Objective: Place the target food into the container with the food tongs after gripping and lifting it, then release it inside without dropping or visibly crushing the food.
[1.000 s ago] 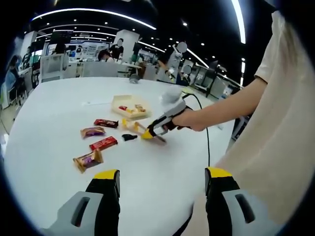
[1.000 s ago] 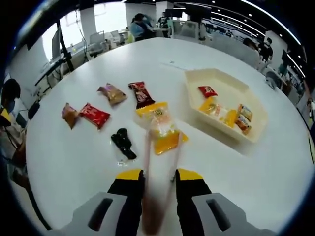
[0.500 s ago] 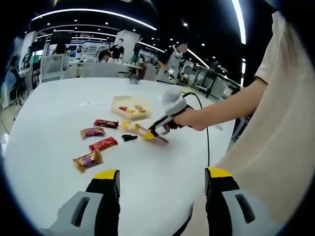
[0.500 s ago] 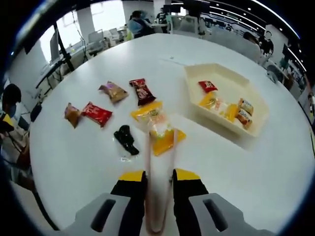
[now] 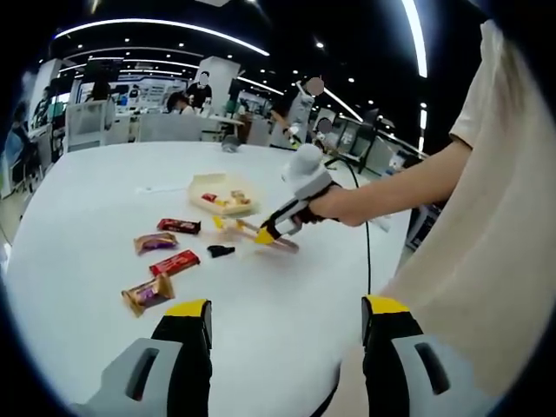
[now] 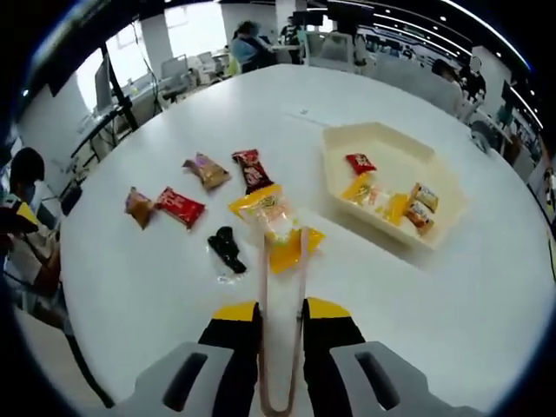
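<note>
The yellow snack packet (image 6: 271, 217) lies flat on the white counter (image 6: 156, 287) between the black-wrapped sweet (image 6: 226, 250) and the cream container (image 6: 395, 191), with the tips of the pink food tongs (image 6: 278, 304) resting over it, so as far as I can judge it is not yet lifted and the grip, carry and release are all left to do. The right hand-held gripper (image 6: 280, 314) has its jaws pressed against the tongs' arms, holding the tool, while the container already holds several wrapped snacks. Four more wrapped snacks (image 6: 182, 207) lie loose further left, and the left hand-held gripper (image 5: 285, 326) hangs back with its jaws spread wide and nothing between them.
</note>
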The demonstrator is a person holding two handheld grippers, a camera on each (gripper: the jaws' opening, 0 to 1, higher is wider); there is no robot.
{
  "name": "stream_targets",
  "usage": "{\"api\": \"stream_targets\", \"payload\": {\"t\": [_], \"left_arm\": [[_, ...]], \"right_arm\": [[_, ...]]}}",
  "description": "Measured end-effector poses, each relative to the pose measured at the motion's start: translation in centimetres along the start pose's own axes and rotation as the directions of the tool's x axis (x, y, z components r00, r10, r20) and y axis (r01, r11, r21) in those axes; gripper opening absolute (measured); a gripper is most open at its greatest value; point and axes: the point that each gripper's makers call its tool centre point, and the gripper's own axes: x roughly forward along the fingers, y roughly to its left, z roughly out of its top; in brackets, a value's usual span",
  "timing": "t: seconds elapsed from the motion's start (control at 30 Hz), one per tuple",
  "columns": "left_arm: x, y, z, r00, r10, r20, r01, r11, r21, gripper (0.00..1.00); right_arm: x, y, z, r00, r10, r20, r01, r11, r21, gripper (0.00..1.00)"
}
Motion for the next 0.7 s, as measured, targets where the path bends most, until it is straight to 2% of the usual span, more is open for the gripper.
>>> {"api": "stream_targets", "payload": {"t": [0.4, 0.7], "left_arm": [[-0.1, -0.1, 0.1, 1.000, 0.001, 0.005, -0.001, 1.000, 0.006, 0.70], [-0.1, -0.3, 0.2, 1.000, -0.003, 0.011, 0.003, 1.000, 0.016, 0.70]], "right_arm": [[-1.4, -0.9, 2.4, 0.998, -0.016, 0.061, 0.015, 1.000, 0.015, 0.17], [-2.5, -2.6, 4.3, 0.994, -0.040, 0.103, 0.037, 0.999, 0.028, 0.17]]}}
